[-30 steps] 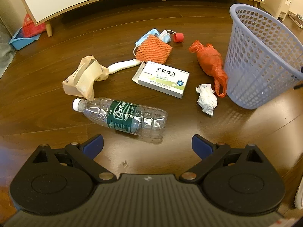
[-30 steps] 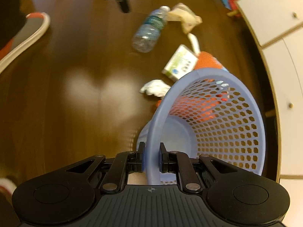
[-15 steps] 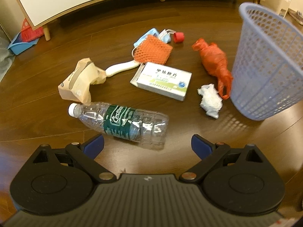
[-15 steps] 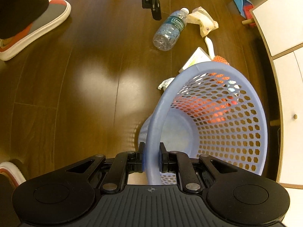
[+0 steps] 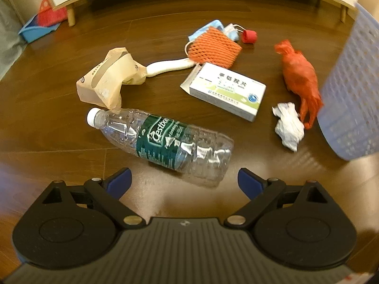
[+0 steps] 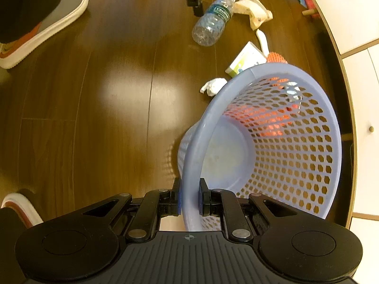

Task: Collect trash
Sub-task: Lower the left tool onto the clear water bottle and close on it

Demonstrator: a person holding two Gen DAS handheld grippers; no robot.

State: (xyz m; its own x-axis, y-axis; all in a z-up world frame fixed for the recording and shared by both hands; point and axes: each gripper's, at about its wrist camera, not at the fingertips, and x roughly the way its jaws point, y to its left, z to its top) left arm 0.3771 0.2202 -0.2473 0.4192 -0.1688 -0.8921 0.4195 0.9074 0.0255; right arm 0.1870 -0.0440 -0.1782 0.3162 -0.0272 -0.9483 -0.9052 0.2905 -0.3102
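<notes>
My right tongs point(image 6: 190, 197) pinch the rim of the purple basket point(image 6: 308, 146), one finger inside and one outside. I look into the basket and see only its pale bottom; no trash is in it. The orange I see shows through its holes from outside.

My left tongs point(image 5: 184, 181) are open wide and hold nothing. The clear water bottle point(image 5: 163, 142) lies on its side on the floor point(image 6: 94, 94) just ahead of them, not touching. Past it are a tan paper bag point(image 5: 106, 80), a white pill box point(image 5: 225, 91) and orange netting point(image 5: 214, 48). To the right lie a white tissue ball point(image 5: 287, 125) and an orange plastic bag point(image 5: 299, 75), close beside the basket.
</notes>
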